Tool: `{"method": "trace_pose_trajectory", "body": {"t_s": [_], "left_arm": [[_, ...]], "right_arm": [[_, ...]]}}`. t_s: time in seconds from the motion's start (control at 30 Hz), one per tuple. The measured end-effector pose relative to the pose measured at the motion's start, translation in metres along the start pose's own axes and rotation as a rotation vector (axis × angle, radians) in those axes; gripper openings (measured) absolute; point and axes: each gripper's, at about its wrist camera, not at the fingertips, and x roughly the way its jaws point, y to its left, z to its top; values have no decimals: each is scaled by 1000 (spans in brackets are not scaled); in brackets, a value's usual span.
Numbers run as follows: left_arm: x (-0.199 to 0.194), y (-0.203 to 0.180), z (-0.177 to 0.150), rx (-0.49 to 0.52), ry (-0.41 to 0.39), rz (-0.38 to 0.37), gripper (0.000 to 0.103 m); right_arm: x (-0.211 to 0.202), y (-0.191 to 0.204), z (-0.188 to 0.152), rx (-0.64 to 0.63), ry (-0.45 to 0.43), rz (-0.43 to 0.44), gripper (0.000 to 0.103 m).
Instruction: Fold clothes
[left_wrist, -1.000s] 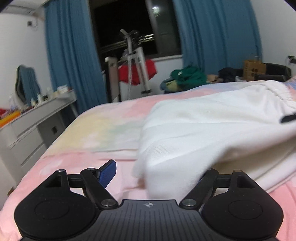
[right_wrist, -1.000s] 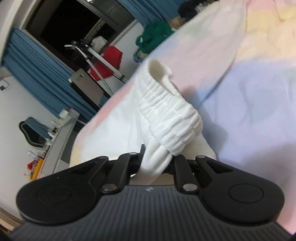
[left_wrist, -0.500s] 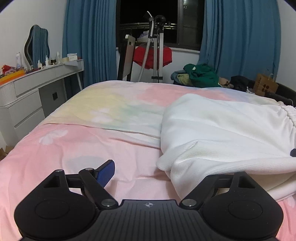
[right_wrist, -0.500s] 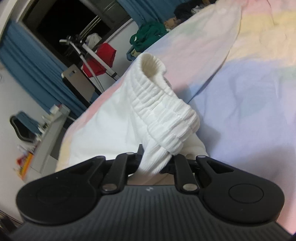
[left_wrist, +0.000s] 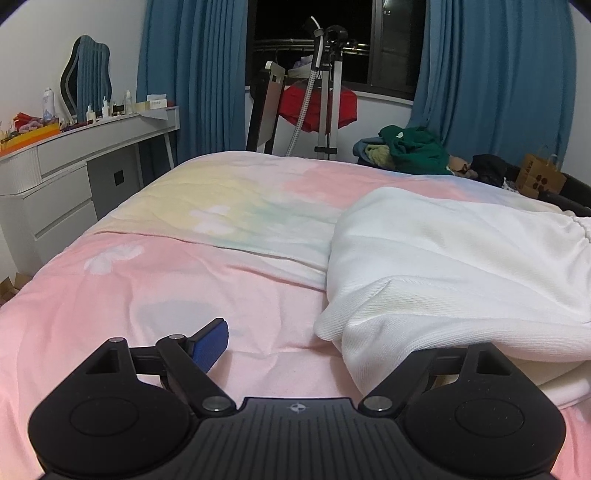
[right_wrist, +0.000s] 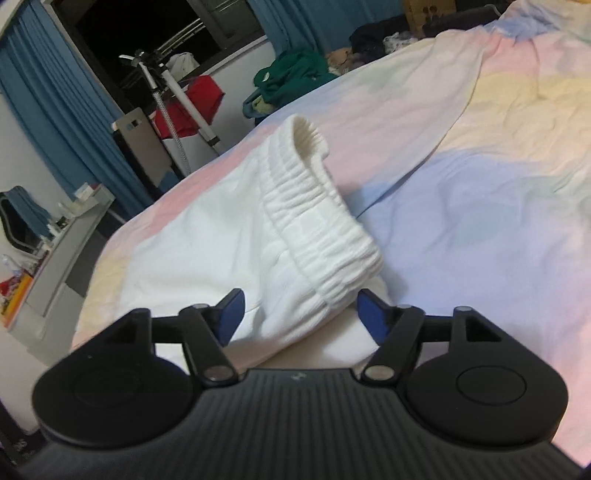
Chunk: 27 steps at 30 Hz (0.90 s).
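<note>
A white garment with a ribbed elastic waistband lies folded on the pastel bedspread. In the left wrist view the white garment (left_wrist: 461, 258) lies to the right, and its near corner covers my right finger. My left gripper (left_wrist: 317, 354) is open and empty, with its blue left pad (left_wrist: 210, 341) over bare sheet. In the right wrist view the waistband (right_wrist: 314, 229) lies between my wide-apart blue pads (right_wrist: 232, 314). My right gripper (right_wrist: 301, 314) is open, with the fabric resting loose between the fingers.
The bed (left_wrist: 166, 266) fills the view. A grey dresser (left_wrist: 66, 177) with bottles stands to the left. A garment steamer stand (left_wrist: 325, 92) and red cloth are beyond the foot of the bed. A green clothes pile (left_wrist: 410, 151) and a cardboard box (left_wrist: 539, 179) lie far right.
My right gripper has opened and let go of the waistband, which now rests on the bed. My left gripper has drawn back and left from the garment's corner.
</note>
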Motion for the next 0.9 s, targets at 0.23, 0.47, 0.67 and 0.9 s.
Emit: {"method": "trace_pose_trajectory", "body": {"t_s": [0.23, 0.47, 0.67, 0.9], "left_arm": [[-1, 0, 1, -8, 3, -2, 86], [1, 2, 0, -8, 3, 1, 87], [2, 5, 2, -28, 13, 0, 88], [6, 13, 2, -86, 39, -12, 88]], "right_arm": [[29, -12, -3, -14, 30, -62, 81], [71, -52, 2, 224, 75, 149, 94], [69, -55, 4, 276, 51, 256, 95], [43, -34, 14, 246, -46, 365, 95]]}}
